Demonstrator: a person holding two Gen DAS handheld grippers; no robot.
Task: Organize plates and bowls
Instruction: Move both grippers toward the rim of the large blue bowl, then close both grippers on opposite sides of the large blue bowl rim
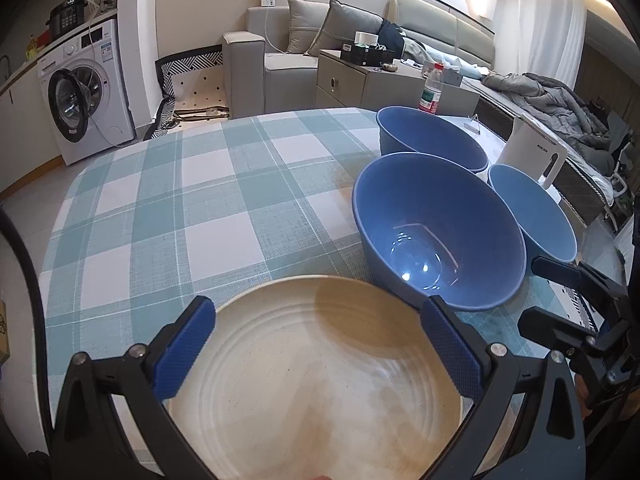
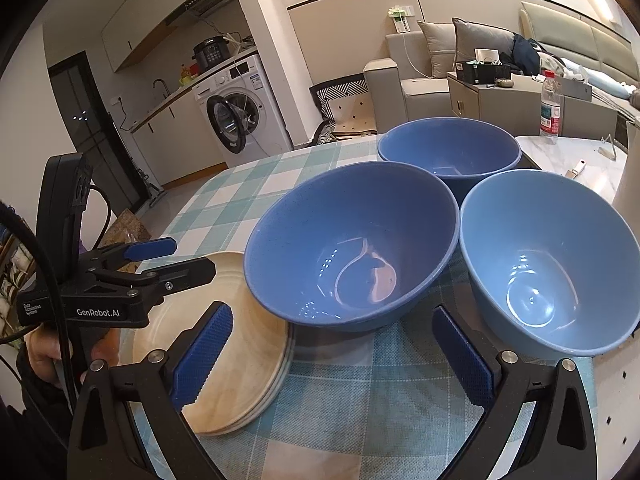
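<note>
A stack of cream plates (image 1: 316, 364) (image 2: 236, 360) lies at the near edge of the checked tablecloth. Three blue bowls stand to its right: a near dark one (image 1: 436, 228) (image 2: 352, 244), a far dark one (image 1: 432, 136) (image 2: 448, 148) and a lighter one (image 1: 532, 212) (image 2: 548, 264). My left gripper (image 1: 320, 344) (image 2: 172, 256) is open and empty, hovering over the plate stack. My right gripper (image 2: 332, 364) (image 1: 532, 292) is open and empty, in front of the near dark bowl and the lighter bowl.
A water bottle (image 1: 431, 88) (image 2: 550, 104) and a white kettle (image 1: 534, 152) stand on a marble surface (image 2: 576, 156) beyond the bowls. The checked tablecloth (image 1: 192, 200) stretches to the left. A washing machine (image 1: 80, 96) and sofa (image 1: 280, 52) stand behind.
</note>
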